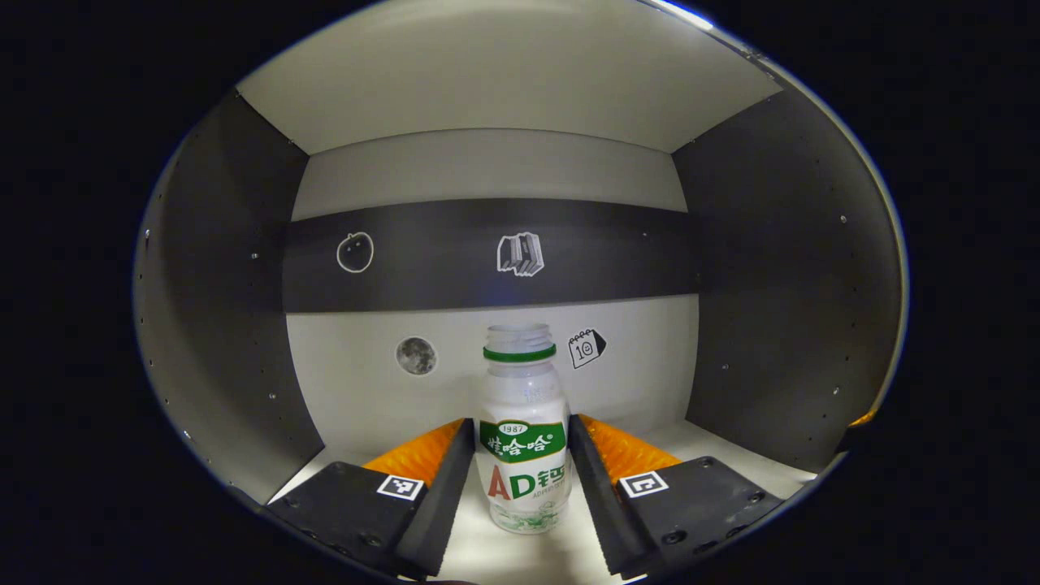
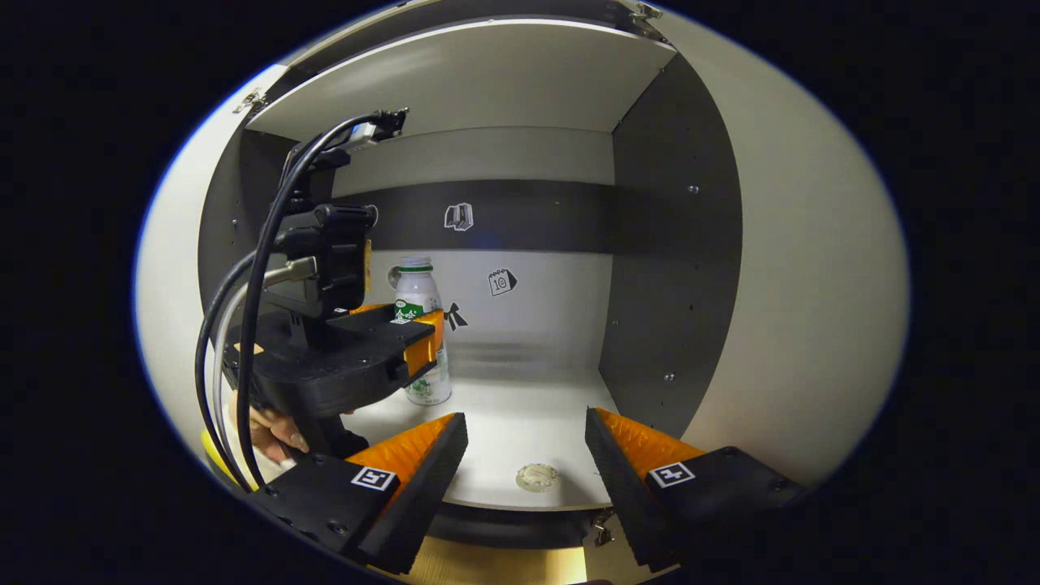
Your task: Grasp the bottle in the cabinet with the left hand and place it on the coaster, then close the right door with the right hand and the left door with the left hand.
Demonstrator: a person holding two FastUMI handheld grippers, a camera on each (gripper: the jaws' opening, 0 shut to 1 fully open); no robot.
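The bottle [image 1: 523, 435] is being addressed inside the cabinet [image 1: 487, 73], standing upright on its floor near the back wall. The left gripper [image 1: 520, 455] is being positioned around the bottle, fingers flanking it closely; firm contact cannot be confirmed. The grasp step is judged in hand. Closure, then a lift outward, is being called for next. The right gripper [image 2: 524, 455] is being held wide apart and empty in front of the bottle.
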